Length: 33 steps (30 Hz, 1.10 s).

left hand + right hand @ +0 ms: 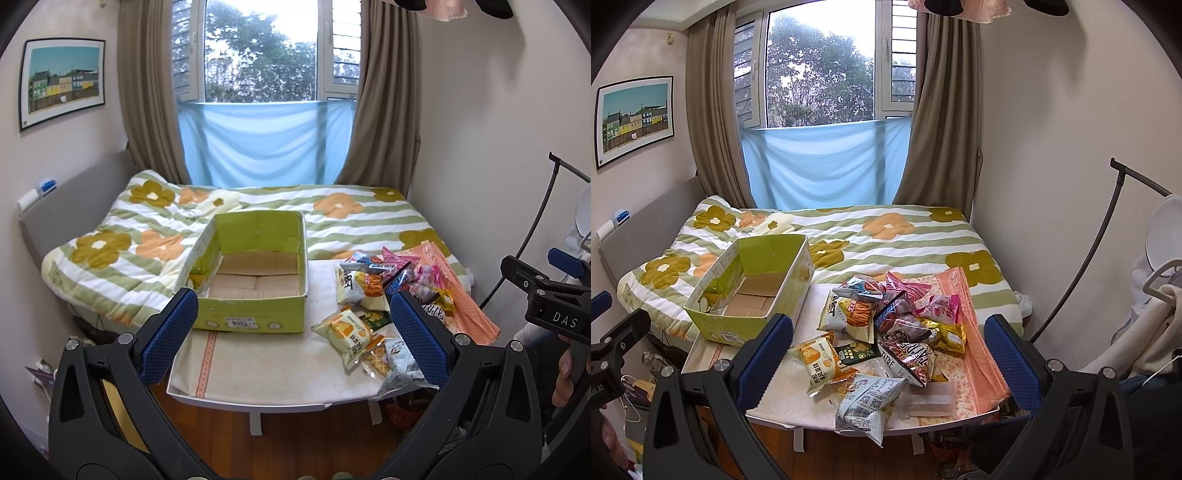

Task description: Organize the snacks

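An empty green cardboard box (255, 314) (713, 325) stands at the left of a small white table (266, 365) (790, 402). A heap of snack packets (373, 295) (894, 325) lies at the table's right, with an orange-and-white packet (345, 334) (822, 362) and a pale grey packet (868, 406) nearest the front edge. My left gripper (293, 339) is open, held back from the table in front of the box. My right gripper (886, 362) is open too, hanging before the heap. Neither holds anything.
A bed with a floral striped quilt (332, 221) (886, 236) runs behind the table, up to the window. A pink cloth (975, 354) lies under the snacks at the right. A fan and a rack (1160, 258) stand at the right wall. Wooden floor (295, 443) lies below.
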Each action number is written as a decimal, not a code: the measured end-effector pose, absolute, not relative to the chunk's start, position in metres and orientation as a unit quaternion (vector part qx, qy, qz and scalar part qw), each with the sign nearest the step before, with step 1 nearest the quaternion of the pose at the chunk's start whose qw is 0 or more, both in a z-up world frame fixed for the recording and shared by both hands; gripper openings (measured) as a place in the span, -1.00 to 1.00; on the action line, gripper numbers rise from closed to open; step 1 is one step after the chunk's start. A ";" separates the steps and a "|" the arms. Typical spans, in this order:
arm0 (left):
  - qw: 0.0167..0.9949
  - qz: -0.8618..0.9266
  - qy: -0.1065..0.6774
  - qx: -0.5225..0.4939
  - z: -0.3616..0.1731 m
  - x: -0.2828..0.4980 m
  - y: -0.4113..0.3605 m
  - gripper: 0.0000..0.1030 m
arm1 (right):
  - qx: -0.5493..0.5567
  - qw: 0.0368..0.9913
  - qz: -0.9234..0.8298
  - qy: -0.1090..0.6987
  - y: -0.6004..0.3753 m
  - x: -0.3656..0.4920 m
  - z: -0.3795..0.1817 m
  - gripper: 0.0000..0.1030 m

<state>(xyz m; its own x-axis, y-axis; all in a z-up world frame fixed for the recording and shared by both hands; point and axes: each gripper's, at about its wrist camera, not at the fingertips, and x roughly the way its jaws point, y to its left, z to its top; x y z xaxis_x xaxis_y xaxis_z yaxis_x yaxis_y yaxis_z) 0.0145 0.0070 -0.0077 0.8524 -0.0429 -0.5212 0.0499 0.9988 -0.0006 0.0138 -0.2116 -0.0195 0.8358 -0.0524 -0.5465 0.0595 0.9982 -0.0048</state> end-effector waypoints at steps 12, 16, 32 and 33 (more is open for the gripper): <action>0.939 -0.077 0.334 0.006 -0.028 0.047 -0.001 0.99 | 0.031 0.951 -0.048 0.304 -0.231 0.024 -0.021 1.00; 0.924 -0.108 0.366 0.010 -0.054 0.065 -0.019 0.99 | 0.042 0.943 -0.062 0.324 -0.247 0.032 -0.039 1.00; 0.833 -0.178 0.523 -0.010 -0.198 0.127 -0.139 0.99 | 0.066 0.881 0.039 0.467 -0.321 0.143 -0.167 0.99; 0.827 -0.178 0.533 -0.014 -0.209 0.132 -0.144 0.99 | 0.064 0.875 0.046 0.478 -0.322 0.152 -0.179 0.99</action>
<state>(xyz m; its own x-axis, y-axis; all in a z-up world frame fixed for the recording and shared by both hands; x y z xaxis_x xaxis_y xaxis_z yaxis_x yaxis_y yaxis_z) 0.1317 -0.1438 -0.2087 0.3671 -0.3096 -0.8772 0.2806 0.9359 -0.2129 0.1520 -0.3216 -0.1794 0.5382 0.1413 -0.8309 -0.0195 0.9877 0.1554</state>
